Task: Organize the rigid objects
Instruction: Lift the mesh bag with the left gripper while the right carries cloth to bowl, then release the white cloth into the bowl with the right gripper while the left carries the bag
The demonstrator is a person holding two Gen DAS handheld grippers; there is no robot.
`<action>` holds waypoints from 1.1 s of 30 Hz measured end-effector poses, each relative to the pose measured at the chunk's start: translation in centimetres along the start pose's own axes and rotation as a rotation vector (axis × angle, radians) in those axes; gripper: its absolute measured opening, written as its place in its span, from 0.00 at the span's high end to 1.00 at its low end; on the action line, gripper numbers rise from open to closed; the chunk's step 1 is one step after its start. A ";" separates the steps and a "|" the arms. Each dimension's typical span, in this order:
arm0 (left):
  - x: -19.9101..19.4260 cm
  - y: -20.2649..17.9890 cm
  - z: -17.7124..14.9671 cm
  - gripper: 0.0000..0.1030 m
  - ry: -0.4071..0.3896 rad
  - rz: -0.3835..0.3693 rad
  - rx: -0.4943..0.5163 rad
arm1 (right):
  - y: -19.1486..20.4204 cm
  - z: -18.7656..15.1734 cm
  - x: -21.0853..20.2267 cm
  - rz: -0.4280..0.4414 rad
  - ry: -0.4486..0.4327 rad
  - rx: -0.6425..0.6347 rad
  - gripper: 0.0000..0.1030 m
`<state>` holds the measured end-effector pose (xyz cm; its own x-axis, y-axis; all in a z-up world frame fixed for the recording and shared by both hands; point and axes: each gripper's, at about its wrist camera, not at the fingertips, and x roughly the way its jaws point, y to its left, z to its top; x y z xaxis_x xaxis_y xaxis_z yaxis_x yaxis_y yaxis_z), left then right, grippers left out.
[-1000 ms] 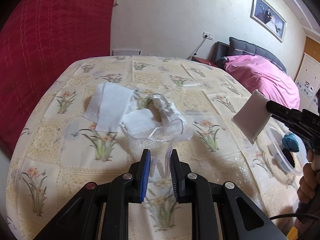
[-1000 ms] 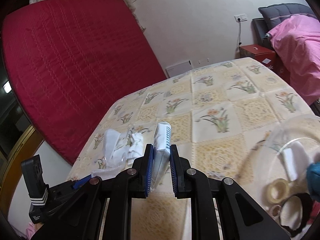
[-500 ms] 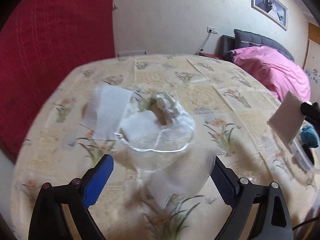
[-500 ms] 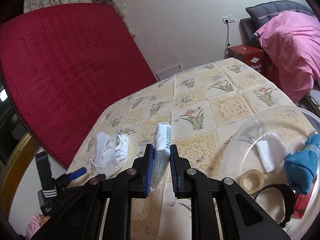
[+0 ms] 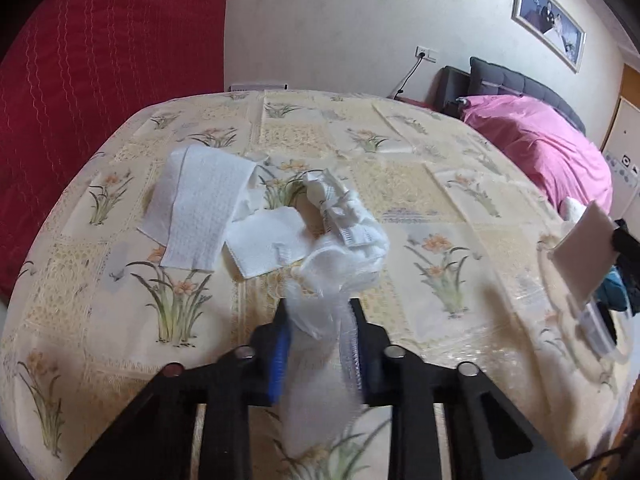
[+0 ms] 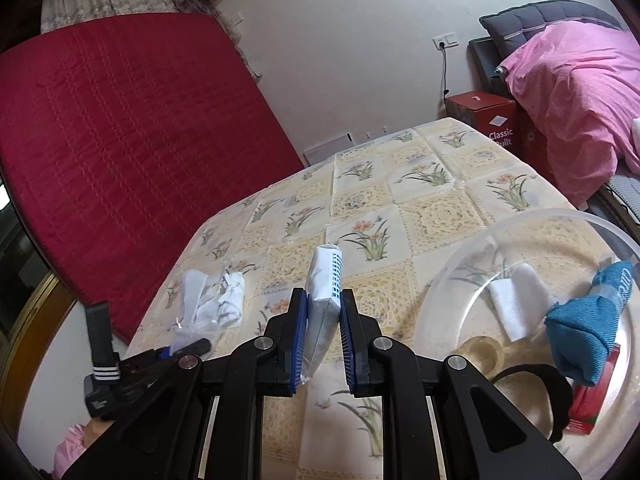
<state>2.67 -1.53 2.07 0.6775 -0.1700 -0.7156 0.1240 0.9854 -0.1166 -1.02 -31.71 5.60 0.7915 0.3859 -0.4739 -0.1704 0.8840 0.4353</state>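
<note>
A white tissue pack [image 6: 325, 300] is clamped upright in the right gripper [image 6: 323, 334], held over the bench [image 6: 440, 216] just left of a clear plastic bowl [image 6: 460, 264]. A blue cloth bundle [image 6: 588, 332] and a tape roll [image 6: 482, 354] are seen inside that bowl. The left gripper [image 5: 318, 344] is closed on a crinkly clear wrapper [image 5: 320, 312], probably plastic, though it's blurry. Flat paper towels [image 5: 200, 212] are spread on the bench beyond it.

Each black claw [image 5: 318, 322] [image 6: 323, 308] has blue ribbed pads [image 6: 301, 344] and silver screws [image 6: 261, 342].
</note>
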 end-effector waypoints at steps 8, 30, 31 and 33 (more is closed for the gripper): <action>-1.0 -1.8 0.3 0.81 -0.016 -0.041 0.021 | -1.8 0.1 -1.6 -0.039 -0.027 0.026 0.84; -1.4 -8.5 0.9 0.81 -0.016 -0.137 0.120 | -8.7 1.4 -6.3 -0.179 -0.130 0.141 0.83; -1.3 -8.7 0.9 0.81 -0.015 -0.138 0.122 | -8.9 1.4 -6.2 -0.183 -0.129 0.141 0.83; -1.3 -9.0 0.9 0.81 -0.013 -0.144 0.124 | -9.2 1.4 -6.0 -0.189 -0.122 0.143 0.83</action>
<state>1.35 -10.21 4.66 0.6555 -0.3098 -0.6888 0.3080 0.9424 -0.1308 -3.37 -42.48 5.51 0.8680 0.1752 -0.4646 0.0648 0.8877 0.4558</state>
